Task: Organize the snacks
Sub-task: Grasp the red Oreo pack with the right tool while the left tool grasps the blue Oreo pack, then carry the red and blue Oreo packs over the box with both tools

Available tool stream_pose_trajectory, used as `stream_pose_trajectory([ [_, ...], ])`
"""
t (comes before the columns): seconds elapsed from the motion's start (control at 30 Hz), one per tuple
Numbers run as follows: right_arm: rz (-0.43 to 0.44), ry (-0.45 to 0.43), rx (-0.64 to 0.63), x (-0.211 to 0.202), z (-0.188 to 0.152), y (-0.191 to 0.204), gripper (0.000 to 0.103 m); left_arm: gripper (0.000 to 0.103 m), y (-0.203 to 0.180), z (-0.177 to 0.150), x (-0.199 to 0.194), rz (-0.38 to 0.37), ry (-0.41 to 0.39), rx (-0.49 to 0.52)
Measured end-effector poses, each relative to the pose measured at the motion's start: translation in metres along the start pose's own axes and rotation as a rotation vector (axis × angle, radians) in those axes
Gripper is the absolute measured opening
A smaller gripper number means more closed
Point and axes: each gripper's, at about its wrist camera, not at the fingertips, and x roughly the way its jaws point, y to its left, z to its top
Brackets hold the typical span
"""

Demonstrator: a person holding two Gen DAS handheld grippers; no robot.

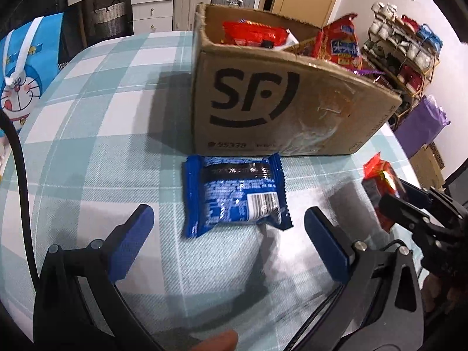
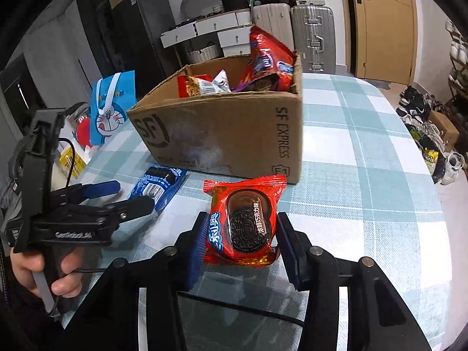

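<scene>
A cardboard box (image 1: pixel 292 99) (image 2: pixel 234 134) marked SF stands on the checked tablecloth and holds several snack packs. A blue cookie pack (image 1: pixel 237 196) (image 2: pixel 158 187) lies flat in front of it. My left gripper (image 1: pixel 228 222) (image 2: pixel 128 196) hovers open just short of this blue pack, fingers wide on either side. My right gripper (image 2: pixel 239 234) (image 1: pixel 386 201) is shut on a red cookie pack (image 2: pixel 244 222) (image 1: pixel 380 181), lifted above the cloth to the right of the blue one.
A blue cartoon gift bag (image 1: pixel 23 76) (image 2: pixel 112 108) stands at the table's left. The round table's edge (image 2: pixel 433 193) curves on the right, with shoes and a shelf (image 1: pixel 403 52) beyond. Drawers and suitcases (image 2: pixel 310 29) line the back wall.
</scene>
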Motion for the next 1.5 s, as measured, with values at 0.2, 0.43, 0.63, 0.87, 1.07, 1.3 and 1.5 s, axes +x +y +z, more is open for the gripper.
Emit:
stream_pose_trajectory([
  [0.2, -0.007, 0.000, 0.024, -0.002, -0.002, -0.010, 0.046, 0.099, -0.011, 0.005, 0.011, 0.013, 0.015, 0.020],
  [0.43, -0.005, 0.000, 0.028, 0.001, 0.000, -0.008, 0.046, 0.075, -0.017, 0.003, 0.015, 0.015, 0.023, 0.050],
  [0.63, -0.006, -0.003, 0.024, 0.001, 0.000, -0.006, 0.046, 0.046, -0.016, 0.001, 0.010, -0.052, -0.008, 0.038],
  [0.87, -0.009, -0.013, 0.019, -0.004, 0.000, -0.003, 0.046, 0.043, -0.012, -0.012, -0.002, -0.082, -0.024, 0.037],
  [1.07, -0.004, -0.025, 0.005, -0.009, -0.001, 0.001, 0.046, 0.043, -0.007, -0.016, -0.018, -0.096, -0.056, 0.033],
  [1.3, 0.002, -0.047, -0.006, -0.018, 0.002, 0.007, 0.046, 0.043, -0.005, -0.014, -0.057, -0.121, -0.116, 0.017],
  [1.5, 0.011, -0.084, -0.017, -0.031, 0.009, 0.011, 0.046, 0.043, -0.007, -0.003, -0.087, -0.136, -0.174, 0.015],
])
